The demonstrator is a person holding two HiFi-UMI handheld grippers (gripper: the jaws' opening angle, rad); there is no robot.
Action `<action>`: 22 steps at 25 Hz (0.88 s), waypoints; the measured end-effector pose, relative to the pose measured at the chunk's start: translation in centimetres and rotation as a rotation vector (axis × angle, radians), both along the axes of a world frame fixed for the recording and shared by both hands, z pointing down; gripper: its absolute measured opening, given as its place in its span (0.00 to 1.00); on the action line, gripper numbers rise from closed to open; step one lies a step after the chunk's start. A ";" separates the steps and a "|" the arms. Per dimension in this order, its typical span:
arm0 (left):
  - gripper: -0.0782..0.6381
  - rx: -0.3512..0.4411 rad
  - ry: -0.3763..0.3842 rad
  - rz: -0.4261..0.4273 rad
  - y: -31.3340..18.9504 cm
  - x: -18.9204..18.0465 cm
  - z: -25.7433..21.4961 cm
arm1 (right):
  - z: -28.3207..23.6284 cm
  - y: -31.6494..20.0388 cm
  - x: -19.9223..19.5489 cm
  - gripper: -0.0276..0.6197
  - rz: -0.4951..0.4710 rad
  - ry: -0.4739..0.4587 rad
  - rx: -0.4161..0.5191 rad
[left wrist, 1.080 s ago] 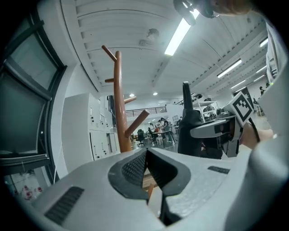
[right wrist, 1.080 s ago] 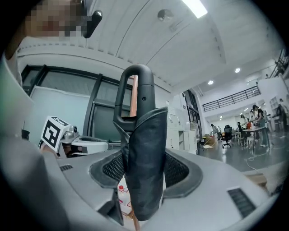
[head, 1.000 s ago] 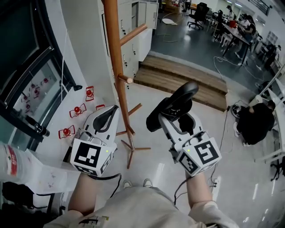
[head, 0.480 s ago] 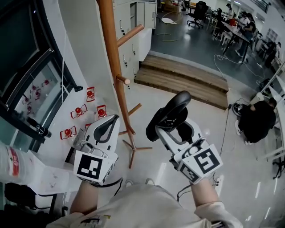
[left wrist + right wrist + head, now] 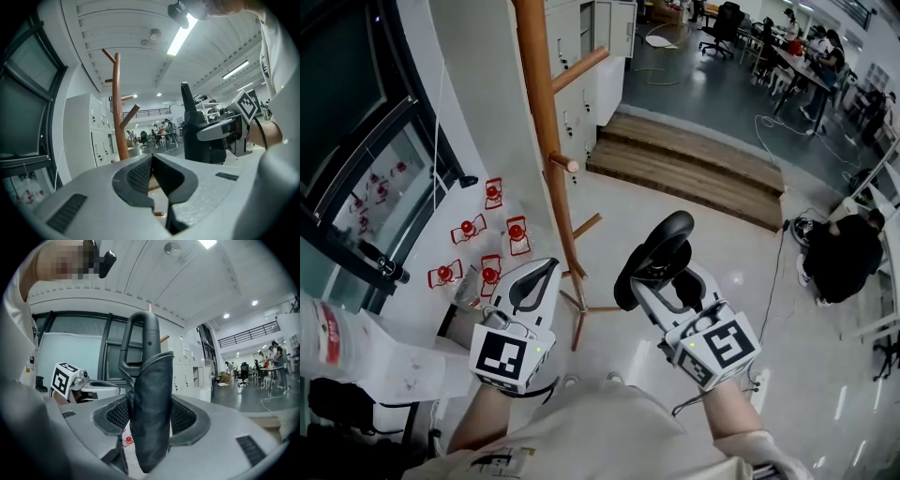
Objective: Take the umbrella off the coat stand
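The wooden coat stand (image 5: 548, 141) rises at the upper left of the head view, its pegs bare; it also shows in the left gripper view (image 5: 117, 112). My right gripper (image 5: 661, 274) is shut on a folded black umbrella (image 5: 652, 255), held clear of the stand to its right. In the right gripper view the umbrella (image 5: 149, 399) stands upright between the jaws of the right gripper (image 5: 149, 420), its loop handle on top. My left gripper (image 5: 546, 268) is shut and holds nothing, low beside the stand's foot; in its own view the left gripper (image 5: 151, 158) has its pads meeting, and the umbrella (image 5: 190, 122) shows at the right.
Several red objects on white cards (image 5: 487, 234) lie on the floor by the glass wall. White lockers (image 5: 581, 84) stand behind the stand. A wooden step (image 5: 694, 169) crosses the floor ahead. A dark bundle (image 5: 839, 258) sits at the right, desks with people (image 5: 797, 52) beyond.
Both grippers have sunk and drawn back toward me, away from the stand's pegs. The umbrella came down with the right gripper. Neither grip changed.
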State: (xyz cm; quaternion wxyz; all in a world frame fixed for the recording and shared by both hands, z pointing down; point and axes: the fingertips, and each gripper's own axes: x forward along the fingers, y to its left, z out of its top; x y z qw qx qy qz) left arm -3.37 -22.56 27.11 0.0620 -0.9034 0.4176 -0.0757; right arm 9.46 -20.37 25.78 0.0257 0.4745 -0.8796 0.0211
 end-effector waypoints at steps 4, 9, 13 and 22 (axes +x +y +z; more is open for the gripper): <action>0.12 -0.024 -0.007 -0.010 0.1 -0.5 1.5 | 1.4 -0.1 -0.4 0.41 -0.006 -0.001 -0.033; 0.12 -0.029 -0.013 -0.017 0.1 -1.0 1.9 | 1.9 0.1 -1.3 0.41 -0.030 0.039 -0.036; 0.12 -0.022 -0.006 -0.013 0.2 -1.1 1.5 | 2.0 0.1 -1.7 0.41 -0.026 0.046 -0.033; 0.12 -0.009 -0.010 -0.011 0.5 -0.9 0.6 | 1.3 0.2 -1.7 0.41 -0.018 0.057 -0.013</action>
